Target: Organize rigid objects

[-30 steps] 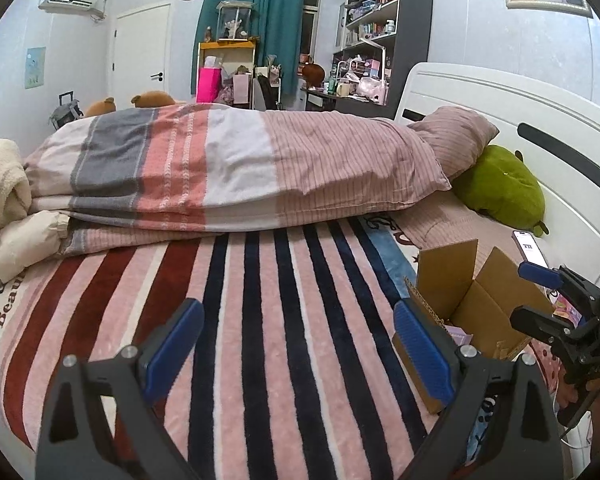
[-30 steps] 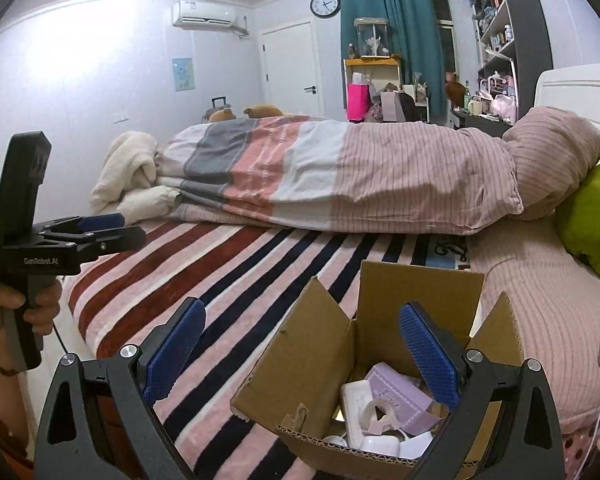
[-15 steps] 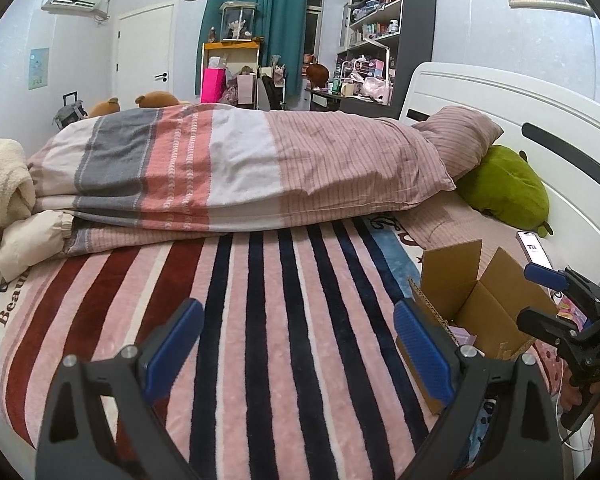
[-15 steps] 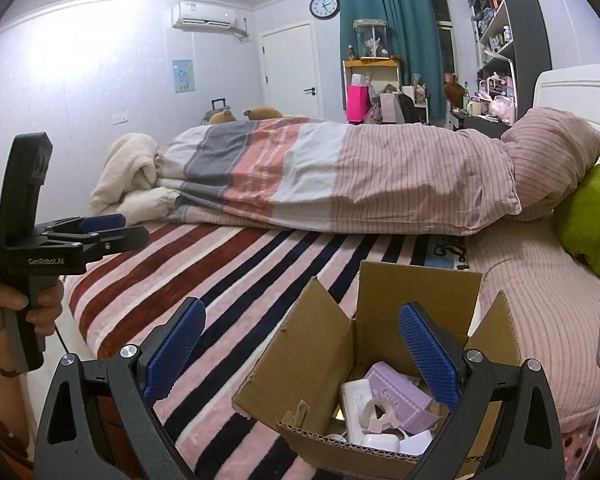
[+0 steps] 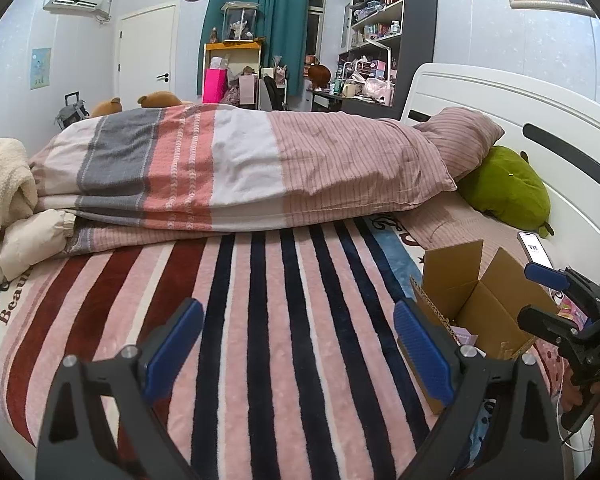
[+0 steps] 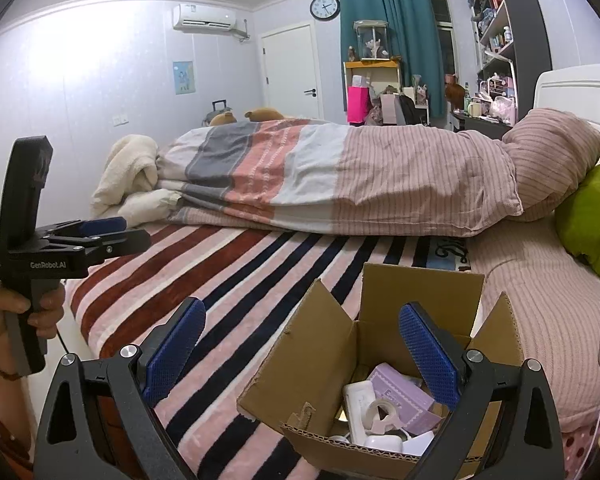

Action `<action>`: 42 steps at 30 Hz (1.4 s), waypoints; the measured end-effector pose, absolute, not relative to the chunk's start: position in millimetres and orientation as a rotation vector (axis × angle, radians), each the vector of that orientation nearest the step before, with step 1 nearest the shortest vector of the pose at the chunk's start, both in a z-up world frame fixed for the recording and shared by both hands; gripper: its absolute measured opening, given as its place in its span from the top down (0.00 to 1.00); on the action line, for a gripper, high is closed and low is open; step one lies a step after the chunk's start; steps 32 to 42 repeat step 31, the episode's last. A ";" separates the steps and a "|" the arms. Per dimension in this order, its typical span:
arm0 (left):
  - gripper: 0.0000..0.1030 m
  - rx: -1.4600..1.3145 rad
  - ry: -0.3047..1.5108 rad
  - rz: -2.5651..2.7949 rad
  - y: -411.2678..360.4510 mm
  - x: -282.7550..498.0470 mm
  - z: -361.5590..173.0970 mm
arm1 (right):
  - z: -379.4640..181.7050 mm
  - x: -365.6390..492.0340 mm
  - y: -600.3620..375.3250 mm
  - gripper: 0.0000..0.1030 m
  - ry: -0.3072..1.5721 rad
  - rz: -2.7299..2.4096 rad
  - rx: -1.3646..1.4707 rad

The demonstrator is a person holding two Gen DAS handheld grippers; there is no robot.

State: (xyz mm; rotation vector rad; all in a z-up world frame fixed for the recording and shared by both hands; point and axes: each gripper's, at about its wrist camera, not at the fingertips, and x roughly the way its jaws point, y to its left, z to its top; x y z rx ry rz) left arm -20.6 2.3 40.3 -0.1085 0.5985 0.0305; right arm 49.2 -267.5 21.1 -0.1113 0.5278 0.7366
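- The cardboard box sits on the striped blanket near the bed's edge, its 4 flaps standing open and its mouth facing up.
- Inside it lie a purple packet, a white case and a tape dispenser. They appear already gathered, though whether more belongs there cannot be told.
- No loose item shows on the blanket.
- The purple packet's long axis runs diagonally, toward the box's far-left corner.
- The right gripper hangs above the box, jaws spread, holding nothing.
- The left gripper hovers over bare blanket, also spread and empty.
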 end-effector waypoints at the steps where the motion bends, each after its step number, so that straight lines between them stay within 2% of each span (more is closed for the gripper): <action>1: 0.08 -0.108 0.597 0.033 2.2 -20.8 40.4 | 20.7 50.4 -267.7 0.05 0.528 0.739 -0.113; 42: 0.08 -0.108 0.599 0.038 2.2 -25.4 40.1 | 20.4 52.3 -270.2 0.05 0.527 0.742 -0.113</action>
